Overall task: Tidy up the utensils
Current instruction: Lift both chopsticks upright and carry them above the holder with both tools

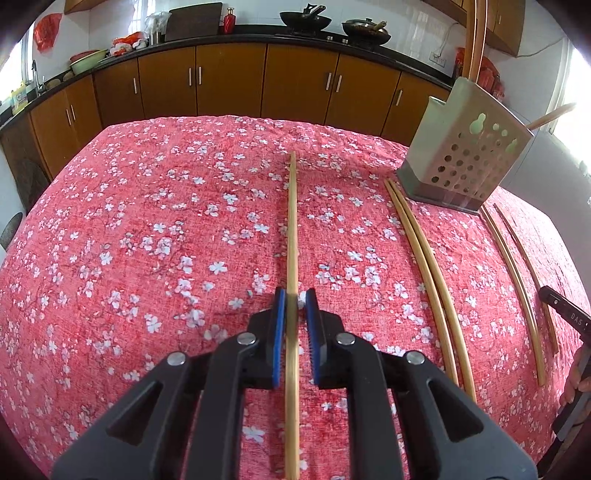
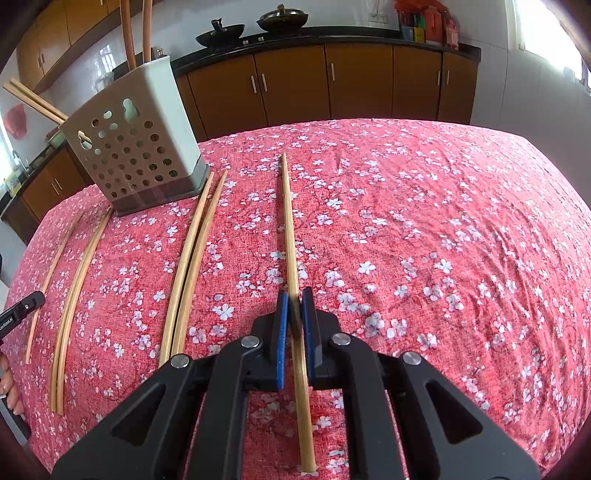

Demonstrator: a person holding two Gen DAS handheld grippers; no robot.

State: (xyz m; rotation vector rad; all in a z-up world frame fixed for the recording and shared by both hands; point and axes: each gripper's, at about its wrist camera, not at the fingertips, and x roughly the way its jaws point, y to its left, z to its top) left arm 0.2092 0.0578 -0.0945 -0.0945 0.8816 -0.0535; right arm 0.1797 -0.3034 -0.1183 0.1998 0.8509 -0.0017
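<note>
My left gripper (image 1: pixel 295 295) is shut on a bamboo chopstick (image 1: pixel 292 221) that points away along the red floral tablecloth. My right gripper (image 2: pixel 295 295) is shut on another bamboo chopstick (image 2: pixel 289 221), also pointing away. A beige perforated utensil holder (image 1: pixel 469 158) stands at the far right in the left wrist view and at the far left in the right wrist view (image 2: pixel 136 147), with chopsticks and long handles sticking out of it. A pair of chopsticks (image 1: pixel 424 258) lies in front of it, also seen in the right wrist view (image 2: pixel 192 258). Two more chopsticks (image 2: pixel 74 288) lie further out.
The table has a red floral cloth (image 1: pixel 147 240). Brown kitchen cabinets (image 1: pixel 229 81) under a black counter with woks (image 1: pixel 306 18) run behind the table. The other gripper shows at the right edge of the left wrist view (image 1: pixel 569 317).
</note>
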